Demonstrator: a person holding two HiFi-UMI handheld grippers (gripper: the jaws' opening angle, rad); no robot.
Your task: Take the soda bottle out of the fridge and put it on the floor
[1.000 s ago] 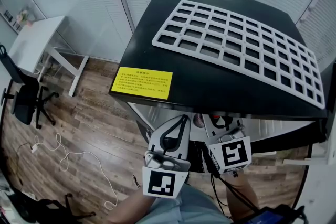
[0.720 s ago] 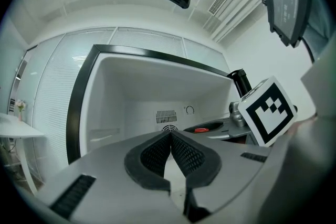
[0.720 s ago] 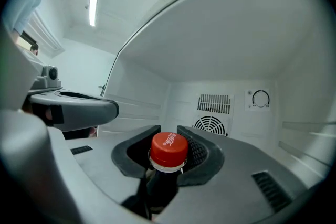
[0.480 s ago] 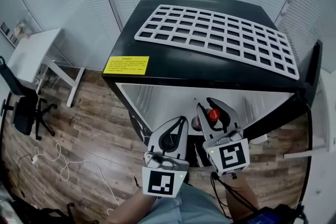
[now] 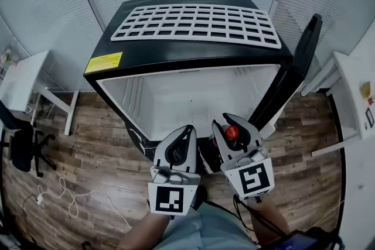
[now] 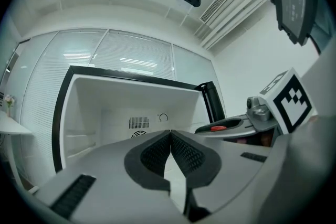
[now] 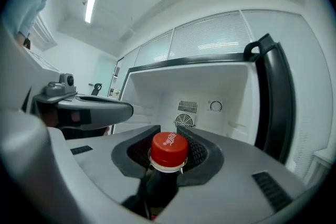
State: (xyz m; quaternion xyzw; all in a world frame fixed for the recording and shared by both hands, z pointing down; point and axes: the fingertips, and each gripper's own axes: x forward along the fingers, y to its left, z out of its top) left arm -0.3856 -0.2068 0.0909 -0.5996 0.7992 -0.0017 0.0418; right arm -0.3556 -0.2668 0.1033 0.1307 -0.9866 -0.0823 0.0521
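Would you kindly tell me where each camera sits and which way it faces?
Head view: on the head, steeply down at the open fridge; left gripper, right gripper, forearms show.
Left gripper view: on left gripper, level into fridge; shut jaws.
Right gripper view: on right gripper, likewise; jaws gripping soda bottle.
All share the fridge interior.

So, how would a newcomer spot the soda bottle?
Start at the open black fridge. In front of it, the right grey claw holds a dark soda bottle by its neck; its red screw cap marks it out; the left grey claw alongside is empty.
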